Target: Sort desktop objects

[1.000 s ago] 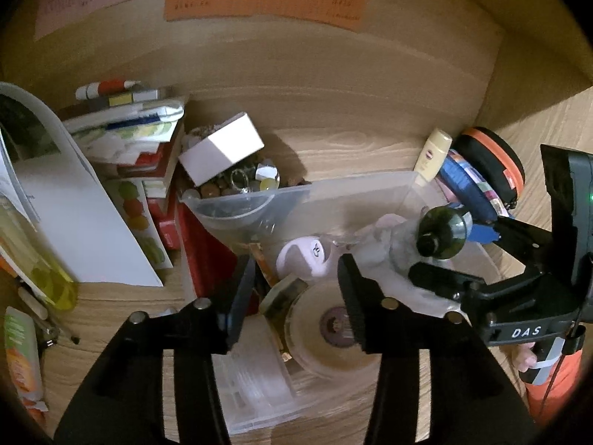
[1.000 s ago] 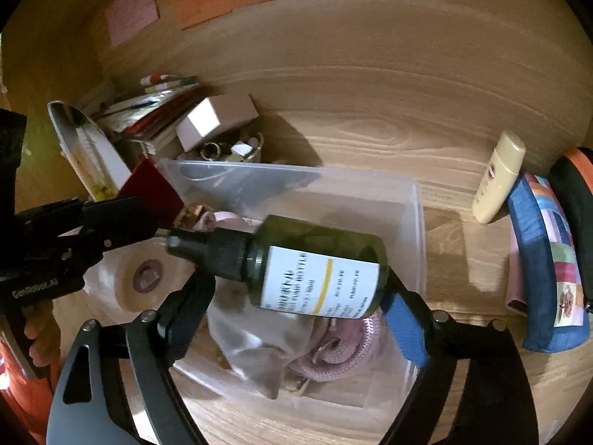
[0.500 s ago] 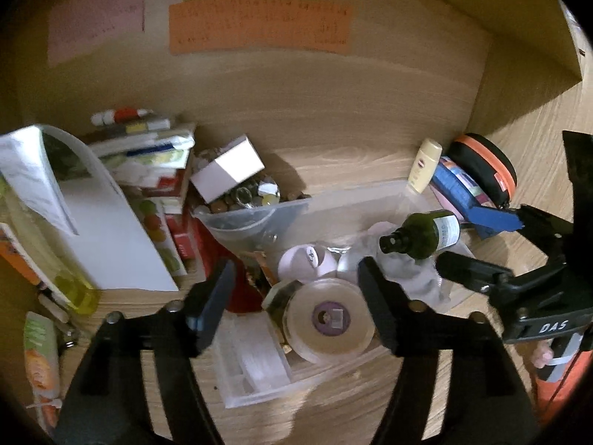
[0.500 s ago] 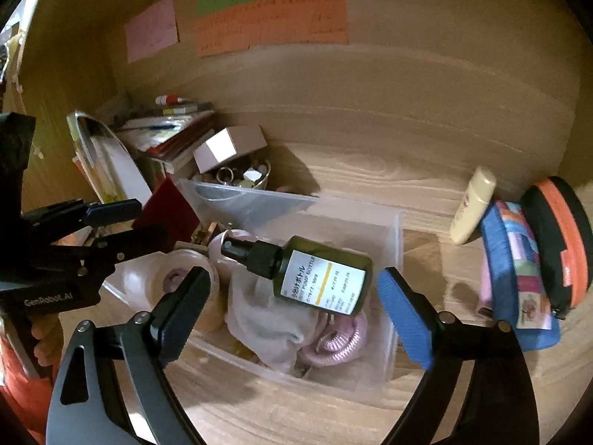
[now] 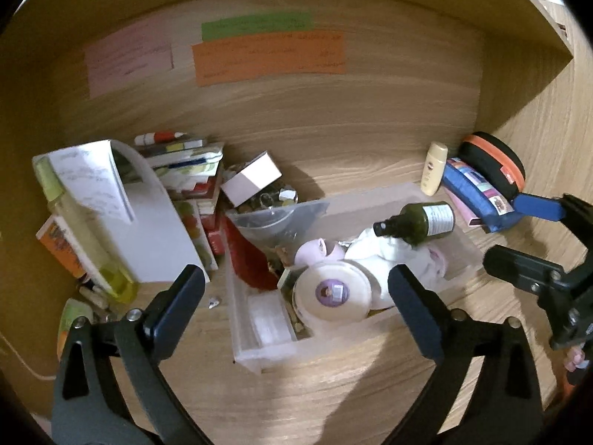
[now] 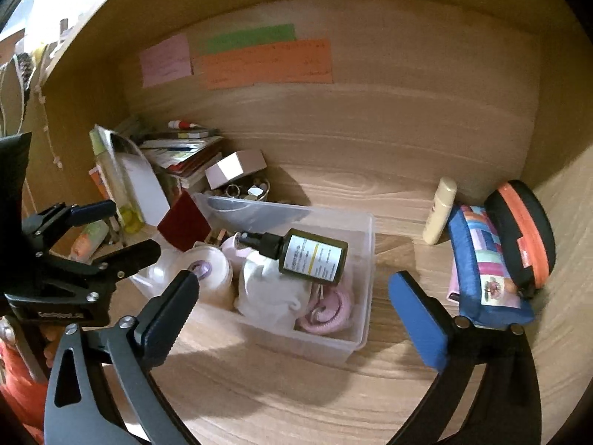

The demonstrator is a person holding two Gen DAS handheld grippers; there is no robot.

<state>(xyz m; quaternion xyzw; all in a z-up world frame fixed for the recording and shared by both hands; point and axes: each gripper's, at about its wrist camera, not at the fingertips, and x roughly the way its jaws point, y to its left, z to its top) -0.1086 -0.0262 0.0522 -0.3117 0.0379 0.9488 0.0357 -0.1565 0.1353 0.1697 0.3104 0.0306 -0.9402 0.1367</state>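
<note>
While both grippers gape empty, glossy green bottle (image 6: 311,257) lies on crumpled cloth (image 6: 272,291) in clear bin (image 6: 365,244).

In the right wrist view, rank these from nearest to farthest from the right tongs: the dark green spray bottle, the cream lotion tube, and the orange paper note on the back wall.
1. Dark green spray bottle: lying in the clear plastic bin, just ahead of the open right tongs.
2. Cream lotion tube: farther back, to the right, leaning near the wall.
3. Orange paper note: up on the back wall.

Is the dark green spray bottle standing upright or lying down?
Lying down: the green bottle rests on its side on the white cloth inside the clear bin.
</note>
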